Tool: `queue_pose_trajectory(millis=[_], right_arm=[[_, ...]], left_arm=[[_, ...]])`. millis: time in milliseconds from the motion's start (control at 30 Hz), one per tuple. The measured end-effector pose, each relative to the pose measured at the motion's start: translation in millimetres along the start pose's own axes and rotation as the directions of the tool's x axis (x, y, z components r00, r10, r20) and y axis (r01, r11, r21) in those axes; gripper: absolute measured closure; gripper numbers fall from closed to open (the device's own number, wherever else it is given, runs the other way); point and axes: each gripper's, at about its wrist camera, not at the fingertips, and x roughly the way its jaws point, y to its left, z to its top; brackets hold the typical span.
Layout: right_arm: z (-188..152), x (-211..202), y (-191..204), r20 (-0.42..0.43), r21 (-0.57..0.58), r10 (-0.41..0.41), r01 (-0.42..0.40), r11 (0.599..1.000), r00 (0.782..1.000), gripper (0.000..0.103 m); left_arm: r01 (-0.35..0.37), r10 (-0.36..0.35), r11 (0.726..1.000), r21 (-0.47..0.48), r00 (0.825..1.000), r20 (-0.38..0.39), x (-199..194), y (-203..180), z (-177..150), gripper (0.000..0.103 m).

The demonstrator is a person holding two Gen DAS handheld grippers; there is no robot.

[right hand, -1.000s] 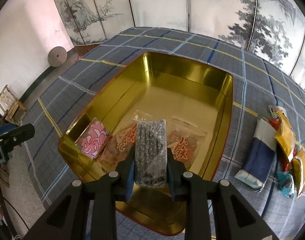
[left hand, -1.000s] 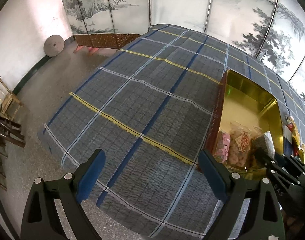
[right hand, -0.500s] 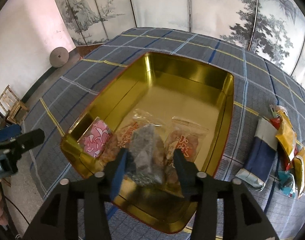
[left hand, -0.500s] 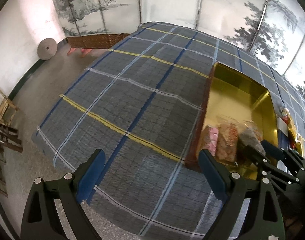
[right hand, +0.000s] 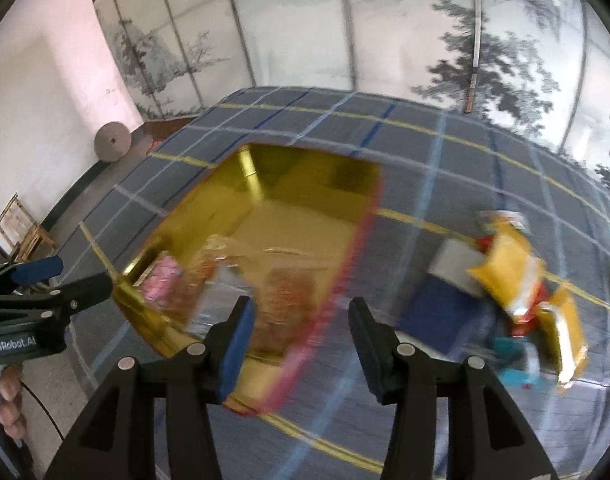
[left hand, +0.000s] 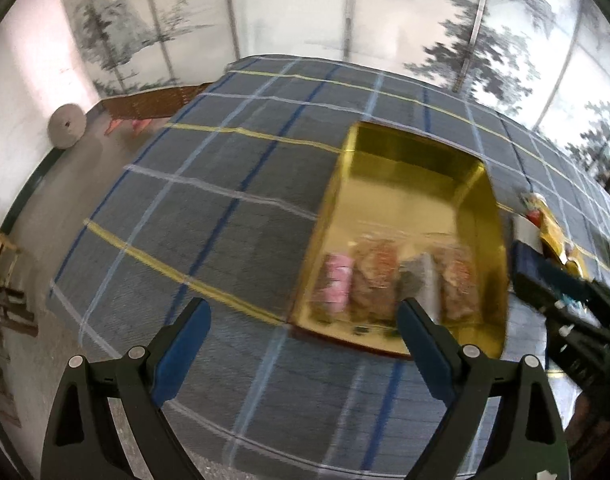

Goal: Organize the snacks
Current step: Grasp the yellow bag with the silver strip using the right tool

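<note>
Both grippers — left gripper [left hand: 303, 332], right gripper [right hand: 301, 332] — hung agape and empty; loose snack packets [right hand: 517, 280] (light, crinkly, slippery) lay beside the gold tin [right hand: 369, 216], best pinched mid-body

- The tin [right hand: 305, 232] sits ahead-left of the right gripper [right hand: 301, 334], on the tablecloth [right hand: 425, 168].
- Four snack packets [left hand: 397, 276] lie side by side in its near end.
- Loose packets [right hand: 517, 276] lie ahead-right — outside the tin.
</note>
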Motion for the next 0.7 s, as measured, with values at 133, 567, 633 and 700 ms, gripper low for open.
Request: queue_pose_trajectory(millis=[133, 567, 633, 700], right_arm=[[-6.1, -17.7, -48.7, 0.026, 0.008, -0.065, 0.065, 0.998, 0.998, 0.049], [-32.6, -34.2, -203.0, -0.010, 0.067, -0.195, 0.196, 0.978, 0.981, 0.034], [-35.6, -26.9, -212.8, -0.035, 0.030, -0.176, 0.177, 0.984, 0.984, 0.033], [-38.5, -20.1, -215.6, -0.045, 0.005, -0.166, 0.166, 0.986, 0.985, 0.033]], left_arm=[[0.028, -0.029, 0.998, 0.062, 1.000, 0.005, -1.4, -30.3, 3.3, 0.011], [0.117, -0.121, 0.954, 0.275, 0.993, -0.002, 1.1, -142.8, 8.0, 0.008], [0.129, -0.134, 0.943, 0.305, 0.991, -0.007, 3.9, -158.7, 7.1, 0.008], [0.141, -0.145, 0.932, 0.334, 0.989, -0.013, 7.5, -175.6, 7.5, 0.008]])
